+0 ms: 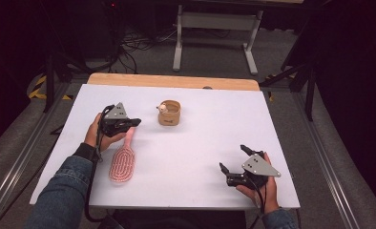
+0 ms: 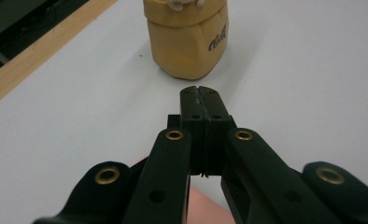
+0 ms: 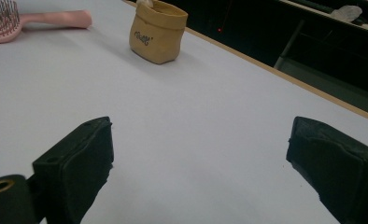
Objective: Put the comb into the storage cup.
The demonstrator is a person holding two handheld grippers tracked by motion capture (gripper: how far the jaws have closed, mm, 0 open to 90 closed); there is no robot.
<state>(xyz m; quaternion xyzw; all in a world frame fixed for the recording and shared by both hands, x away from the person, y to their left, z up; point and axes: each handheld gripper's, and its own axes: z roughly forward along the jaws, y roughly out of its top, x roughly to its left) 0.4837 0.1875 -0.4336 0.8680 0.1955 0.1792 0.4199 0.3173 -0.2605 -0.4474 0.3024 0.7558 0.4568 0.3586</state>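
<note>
Although the pink hairbrush point(image 1: 122, 162) lies flat on the white table point(image 1: 200, 157) at the near left, its handle pointing far toward the left gripper point(image 1: 134, 122), nothing is seen between that gripper's jaws: in the left gripper view they are pressed pad to pad with no gap, above the tip of the handle rather than around it. The brush is therefore judged to be ungrasped, and whether the handle is touched from above cannot be told. Just beyond the closed jaws, a little to the right and farther off, a small tan pouch point(image 1: 169, 113) is stood upright with a small white item point(image 1: 163, 108) showing at its open rim. If the brush is meant to be picked up or moved toward the pouch, that work is judged to be near its start, with grasp, lift and placement all left to do. At the near right, well apart from both things, the right gripper point(image 1: 234, 163) is held low over bare table with its jaws spread wide and nothing between them. By count, one hairbrush, one pouch, one white item and two grippers are seen.
</note>
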